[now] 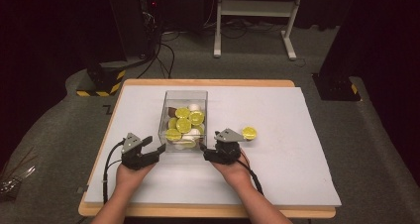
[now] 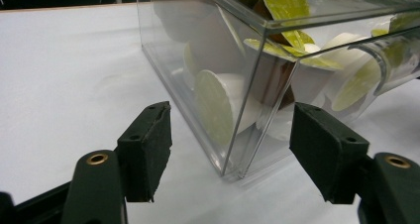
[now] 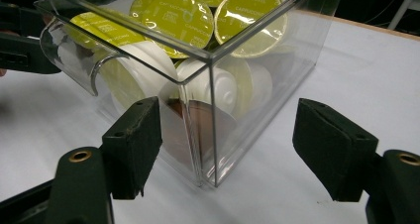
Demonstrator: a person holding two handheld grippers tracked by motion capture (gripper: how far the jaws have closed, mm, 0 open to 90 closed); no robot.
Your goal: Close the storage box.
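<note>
- My left claw (image 1: 159,147) sits at the near left corner of the clear box (image 1: 184,119), jaws spread apart with nothing between the pads. I judge I've set it there to brace or square up that corner.
- My right claw (image 1: 207,148) mirrors it at the near right corner, jaws likewise wide apart and empty. With one claw on each side I could steady or slide the box evenly.
- The box stands upright near the middle of the tabletop (image 1: 277,135), just beyond both claws, and is heaped with coffee pods (image 1: 184,125), most with lime-green lids.
- One loose pod (image 1: 249,133) lies on the tabletop to the right of the box, just beside my right claw; I take it for a stray that belongs in the box.
- The high view gives that stray pod and the whole layout, which my claw cameras miss.
- The left gripper view brings the box corner (image 2: 233,172) between my pads, close but apart from both, and shows white pod bodies pressed against the wall.
- The right gripper view shows the other corner (image 3: 210,179) likewise untouched, a curved clear cut-out (image 3: 99,68) in the near wall, and print on the lids too small to be sure of.
</note>
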